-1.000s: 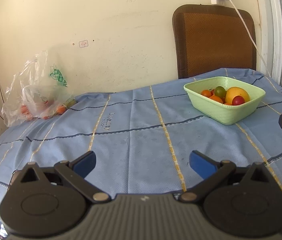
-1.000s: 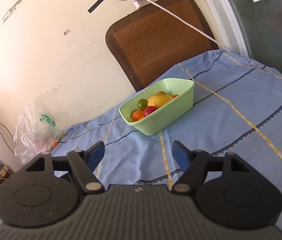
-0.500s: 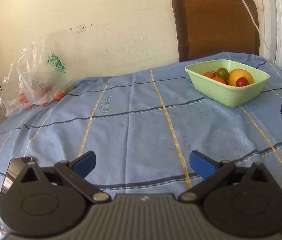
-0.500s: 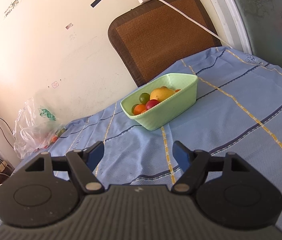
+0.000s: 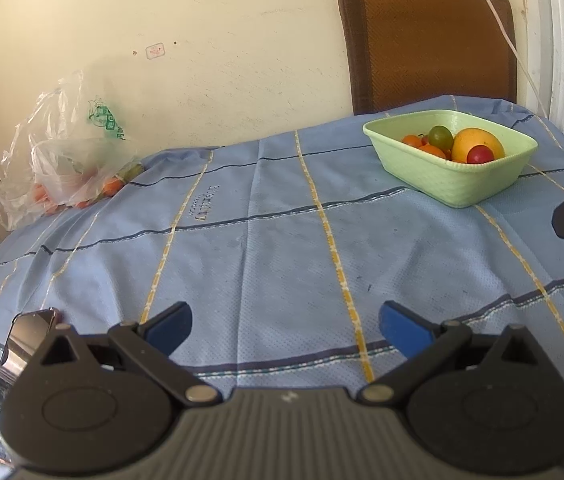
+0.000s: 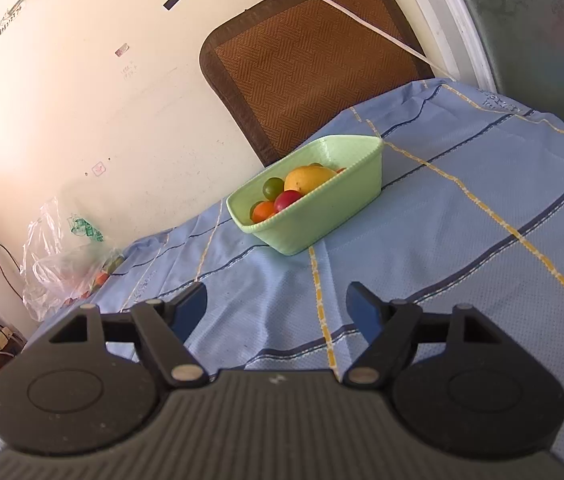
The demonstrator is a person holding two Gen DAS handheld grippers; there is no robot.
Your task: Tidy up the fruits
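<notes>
Both sets of jaws are spread wide and hold nothing. The left gripper (image 5: 284,326) hangs low over the blue cloth of the bench (image 5: 282,240); the right gripper (image 6: 276,306) faces the green basket (image 6: 322,216), which sits ahead of its jaws and ahead-right of the left jaws. The basket holds the fruits (image 6: 290,188). More fruit seems to lie in the plastic bag (image 5: 66,156), far ahead-left. A good next move, likely: send the left jaws to the bag and pinch softly.

A pale green basket (image 6: 322,216) sits upright on the cloth, holding yellow, red, green and orange fruits (image 6: 290,190).
</notes>
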